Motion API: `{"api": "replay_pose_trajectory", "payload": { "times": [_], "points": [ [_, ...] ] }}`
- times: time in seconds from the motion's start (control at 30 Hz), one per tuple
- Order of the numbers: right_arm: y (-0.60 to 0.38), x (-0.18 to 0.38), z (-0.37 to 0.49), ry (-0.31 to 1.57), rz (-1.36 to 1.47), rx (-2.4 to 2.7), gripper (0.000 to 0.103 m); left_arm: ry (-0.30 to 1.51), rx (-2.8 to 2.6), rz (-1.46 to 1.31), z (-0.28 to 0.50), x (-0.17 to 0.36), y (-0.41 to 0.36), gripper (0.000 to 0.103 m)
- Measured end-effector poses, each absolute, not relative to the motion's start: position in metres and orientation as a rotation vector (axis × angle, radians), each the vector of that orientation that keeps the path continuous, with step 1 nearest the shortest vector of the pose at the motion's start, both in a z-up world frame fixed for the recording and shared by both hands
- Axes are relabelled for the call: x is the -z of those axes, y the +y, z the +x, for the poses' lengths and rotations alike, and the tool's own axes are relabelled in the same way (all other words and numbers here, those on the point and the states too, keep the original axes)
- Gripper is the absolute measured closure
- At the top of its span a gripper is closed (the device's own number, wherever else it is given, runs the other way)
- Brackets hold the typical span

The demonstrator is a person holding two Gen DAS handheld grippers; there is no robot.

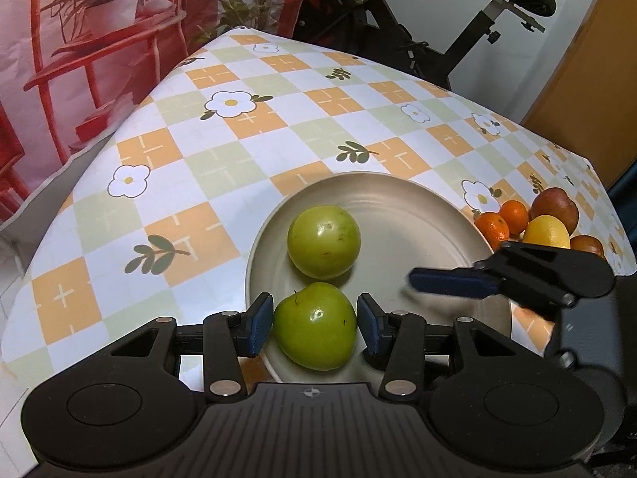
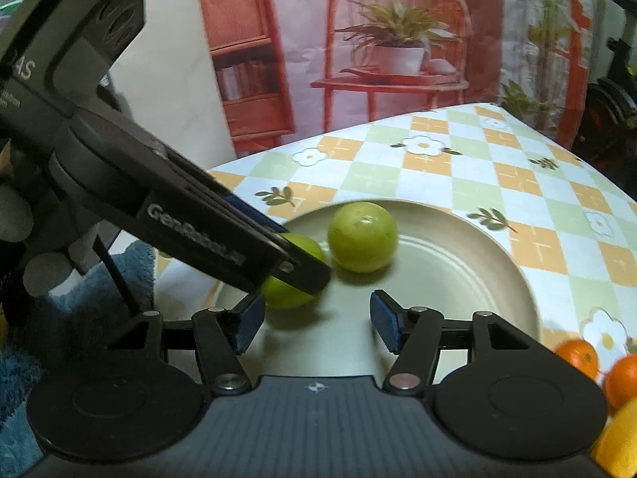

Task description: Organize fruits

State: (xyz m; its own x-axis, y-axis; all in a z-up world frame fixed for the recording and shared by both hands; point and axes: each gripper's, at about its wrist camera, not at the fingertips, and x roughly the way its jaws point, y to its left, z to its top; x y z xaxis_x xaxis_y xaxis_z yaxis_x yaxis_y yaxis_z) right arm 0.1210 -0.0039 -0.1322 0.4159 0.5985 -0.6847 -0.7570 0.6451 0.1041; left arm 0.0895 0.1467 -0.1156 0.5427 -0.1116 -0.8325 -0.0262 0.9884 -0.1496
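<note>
Two green apples lie on a beige plate [image 1: 418, 215] on the checked tablecloth. The near apple [image 1: 314, 330] rests on the plate between the pads of my left gripper [image 1: 315, 298]. The left pad sits against it and a thin gap shows at the right pad, so the jaws are open. The far apple [image 1: 323, 241] lies free just beyond. My right gripper [image 2: 317, 298] hangs open over bare plate [image 2: 458, 271], with nothing between its fingers. From there the left gripper's black body [image 2: 199, 219] hides part of the near apple [image 2: 286, 294]; the far apple [image 2: 362, 237] sits beside it.
Oranges [image 1: 493, 229], a lemon [image 1: 545, 233] and a red apple [image 1: 555, 205] lie in a heap on the cloth right of the plate. An exercise bike [image 1: 477, 32] stands behind the table. A printed backdrop [image 1: 79, 40] hangs at the left edge. A blue rug [image 2: 131, 263] covers the floor.
</note>
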Motion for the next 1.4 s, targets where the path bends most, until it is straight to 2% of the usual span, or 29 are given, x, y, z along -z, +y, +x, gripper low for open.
{"api": "replay_pose_trajectory", "payload": {
  "times": [0.4, 0.6, 0.77, 0.97, 1.13, 1.23, 1.4],
  "points": [
    [-0.045, 0.117, 0.109, 0.705, -0.158, -0.710, 0.042, 0.974, -0.008, -0.128, 0.090, 0.110, 0.142, 0.054],
    [-0.068, 0.098, 0.094, 0.621, -0.145, -0.652, 0.042, 0.880, -0.036, -0.122, 0.088, 0.087, 0.131, 0.054],
    [-0.099, 0.076, 0.085, 0.537, -0.100, -0.578, 0.042, 0.798, 0.030, -0.138, 0.089, 0.064, 0.104, 0.055],
    [-0.152, 0.061, 0.072, 0.493, -0.052, -0.451, 0.043, 0.807, 0.195, -0.127, 0.091, 0.060, 0.049, 0.055],
    [-0.193, 0.060, 0.055, 0.489, -0.041, -0.350, 0.047, 0.874, 0.323, -0.096, 0.089, 0.080, 0.001, 0.059],
    [-0.214, 0.064, 0.044, 0.493, -0.039, -0.305, 0.052, 0.918, 0.390, -0.079, 0.086, 0.095, -0.021, 0.070],
    [-0.241, 0.073, 0.030, 0.516, -0.026, -0.262, 0.068, 0.949, 0.434, -0.060, 0.087, 0.118, -0.046, 0.077]
  ]
}}
